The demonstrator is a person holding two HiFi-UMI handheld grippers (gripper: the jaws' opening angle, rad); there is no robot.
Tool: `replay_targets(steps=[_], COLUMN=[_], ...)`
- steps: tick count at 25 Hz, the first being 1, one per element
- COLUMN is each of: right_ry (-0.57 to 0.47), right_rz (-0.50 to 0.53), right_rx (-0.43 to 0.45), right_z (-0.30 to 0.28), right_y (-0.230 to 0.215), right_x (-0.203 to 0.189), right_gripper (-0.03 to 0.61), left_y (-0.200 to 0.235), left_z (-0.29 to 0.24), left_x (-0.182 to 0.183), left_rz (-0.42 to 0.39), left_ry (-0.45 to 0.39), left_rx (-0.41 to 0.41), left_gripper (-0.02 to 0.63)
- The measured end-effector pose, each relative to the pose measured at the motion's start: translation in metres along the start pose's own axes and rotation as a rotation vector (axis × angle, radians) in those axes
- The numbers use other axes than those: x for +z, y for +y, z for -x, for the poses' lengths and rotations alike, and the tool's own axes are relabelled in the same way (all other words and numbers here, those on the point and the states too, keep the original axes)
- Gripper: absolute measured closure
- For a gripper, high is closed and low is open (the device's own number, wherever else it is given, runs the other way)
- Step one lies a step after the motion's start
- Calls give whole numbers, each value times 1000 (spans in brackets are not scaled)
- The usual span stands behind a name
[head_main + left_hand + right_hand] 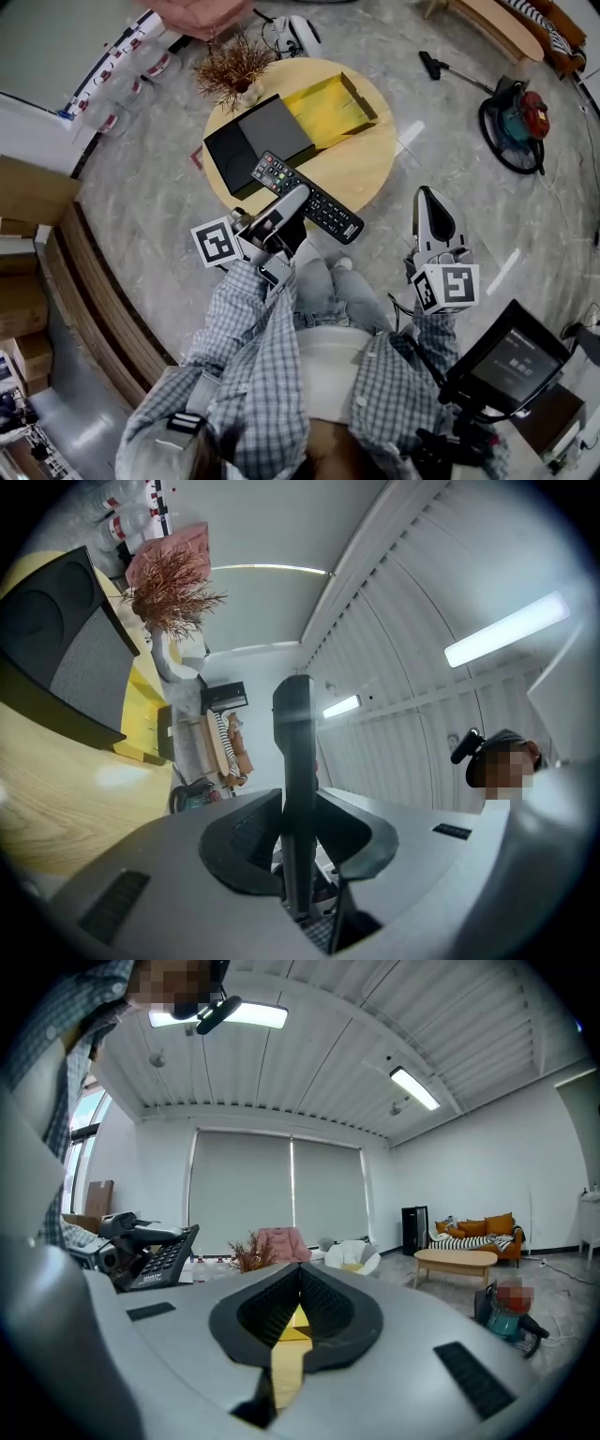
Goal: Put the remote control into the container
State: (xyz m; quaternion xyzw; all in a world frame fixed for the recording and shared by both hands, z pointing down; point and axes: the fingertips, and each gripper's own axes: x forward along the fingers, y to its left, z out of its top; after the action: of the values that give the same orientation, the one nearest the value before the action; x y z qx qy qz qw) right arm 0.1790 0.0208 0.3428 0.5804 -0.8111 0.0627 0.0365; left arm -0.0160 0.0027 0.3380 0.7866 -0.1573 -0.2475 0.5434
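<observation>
1. The remote control (330, 212) is clamped in the left gripper (296, 195), over the near edge of the surface (370, 164).
2. Carry it farther, right of the black box (258, 139). Align it lengthwise over the yellow container (330, 108) before release.
3. The right gripper (427, 197) is closed and empty, right of the surface.

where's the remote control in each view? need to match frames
Head view: centre, remote control slanting across the round table, its near end in the left gripper.
Left gripper view: centre, seen edge-on as a dark upright bar between the jaws.
Right gripper view: left edge, keypad towards the camera.
Shared landmark: dried plant.
</observation>
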Motion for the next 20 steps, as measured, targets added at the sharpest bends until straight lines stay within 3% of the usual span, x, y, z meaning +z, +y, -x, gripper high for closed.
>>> replay_targets(steps=[6, 11, 20], right_ry=[33, 56, 71], right_rz=[-26, 46, 114], right_rx=[7, 3, 36], right_z=[-6, -16, -69], right_y=[-19, -22, -24], right_x=[-4, -3, 3], right_gripper=[572, 572, 572], left_y=[9, 19, 44], left_z=[-31, -42, -67], left_x=[-4, 0, 44], left_rz=[23, 41, 53], left_ry=[8, 24, 24], left_rx=[19, 15, 18], left_gripper=[509, 509, 509])
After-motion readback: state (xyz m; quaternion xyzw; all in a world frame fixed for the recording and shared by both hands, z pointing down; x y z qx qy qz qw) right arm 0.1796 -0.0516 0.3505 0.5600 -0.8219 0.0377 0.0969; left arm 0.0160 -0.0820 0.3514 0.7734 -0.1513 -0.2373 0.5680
